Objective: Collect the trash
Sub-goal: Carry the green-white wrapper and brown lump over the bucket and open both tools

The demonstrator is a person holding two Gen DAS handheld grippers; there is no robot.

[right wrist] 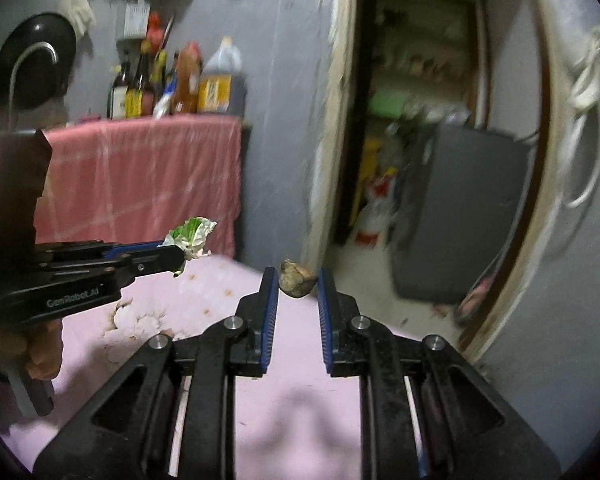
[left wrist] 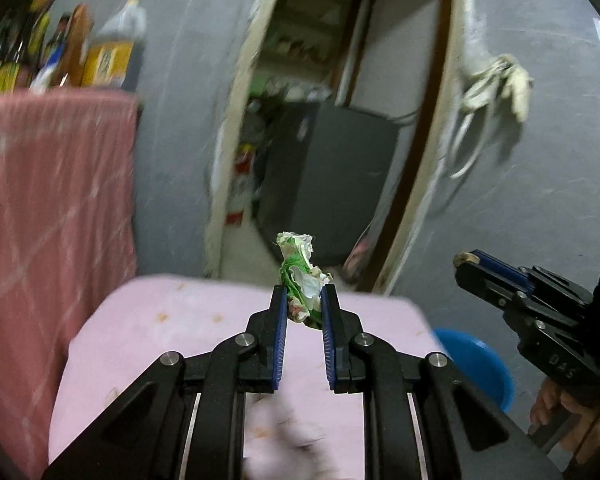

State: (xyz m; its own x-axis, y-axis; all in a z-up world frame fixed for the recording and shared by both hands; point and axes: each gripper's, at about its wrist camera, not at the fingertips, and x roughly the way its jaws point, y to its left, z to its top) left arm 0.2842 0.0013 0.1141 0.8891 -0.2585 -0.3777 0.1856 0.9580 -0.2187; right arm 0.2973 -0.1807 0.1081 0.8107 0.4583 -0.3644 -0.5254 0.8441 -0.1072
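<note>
Though blurred, the wrapper [left wrist: 302, 280] looks crumpled, green-and-white; the lump [right wrist: 297, 279] brownish.

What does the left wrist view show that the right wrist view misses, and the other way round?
Only the left wrist view shows the blue basin on the floor past the table's right edge. Only the right wrist view shows the black pan hanging on the wall and the torn patch in the pink table cover. Both show the left claw shut on the crumpled green-and-white wrapper, the right claw shut on a small brownish lump, the bottles and the open doorway.
</note>
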